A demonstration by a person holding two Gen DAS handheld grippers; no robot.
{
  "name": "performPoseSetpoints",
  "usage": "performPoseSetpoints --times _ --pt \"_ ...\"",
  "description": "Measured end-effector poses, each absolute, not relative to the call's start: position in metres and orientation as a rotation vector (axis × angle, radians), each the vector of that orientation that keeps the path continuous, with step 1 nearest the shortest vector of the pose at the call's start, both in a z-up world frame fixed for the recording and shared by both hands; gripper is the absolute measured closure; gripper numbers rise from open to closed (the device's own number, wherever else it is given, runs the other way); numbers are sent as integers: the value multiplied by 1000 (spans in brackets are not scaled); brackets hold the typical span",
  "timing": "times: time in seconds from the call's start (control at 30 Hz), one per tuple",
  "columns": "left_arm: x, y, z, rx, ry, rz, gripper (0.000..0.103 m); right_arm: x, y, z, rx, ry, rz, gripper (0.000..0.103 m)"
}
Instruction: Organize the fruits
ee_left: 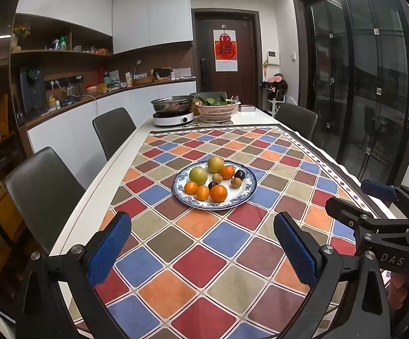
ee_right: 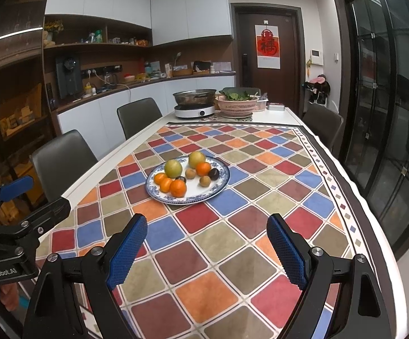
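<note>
A blue-and-white plate (ee_left: 246,195) (ee_right: 221,182) sits mid-table on a chequered cloth. It holds two green-yellow apples (ee_left: 198,175) (ee_right: 173,168), several oranges (ee_left: 218,193) (ee_right: 177,188), small brown kiwis (ee_left: 236,182) (ee_right: 205,181) and dark plums (ee_left: 239,174) (ee_right: 213,173). My left gripper (ee_left: 203,230) is open and empty, above the cloth short of the plate. My right gripper (ee_right: 207,228) is open and empty, also short of the plate. Each gripper shows at the edge of the other's view: the right (ee_left: 373,195), the left (ee_right: 26,195).
At the table's far end stand an induction cooker with a steel pot (ee_left: 172,112) (ee_right: 194,104) and a pink basket of greens (ee_left: 217,109) (ee_right: 237,105). Grey chairs (ee_left: 46,186) (ee_right: 63,158) line the left side, another (ee_left: 296,117) the right. Glass doors are on the right.
</note>
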State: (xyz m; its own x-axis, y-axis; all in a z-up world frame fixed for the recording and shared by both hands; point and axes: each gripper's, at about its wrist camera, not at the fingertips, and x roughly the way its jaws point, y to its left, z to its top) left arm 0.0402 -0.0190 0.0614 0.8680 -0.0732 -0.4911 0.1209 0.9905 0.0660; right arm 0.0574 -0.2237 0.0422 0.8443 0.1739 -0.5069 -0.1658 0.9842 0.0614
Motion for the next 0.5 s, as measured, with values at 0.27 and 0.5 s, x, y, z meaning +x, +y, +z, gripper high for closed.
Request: performPoseSetpoints --times 0.27,0.5 --pt "40 -23 60 92 520 -107 0 57 -223 42 15 537 179 16" --pt "41 -23 58 84 529 -113 0 57 -223 42 15 539 178 16"
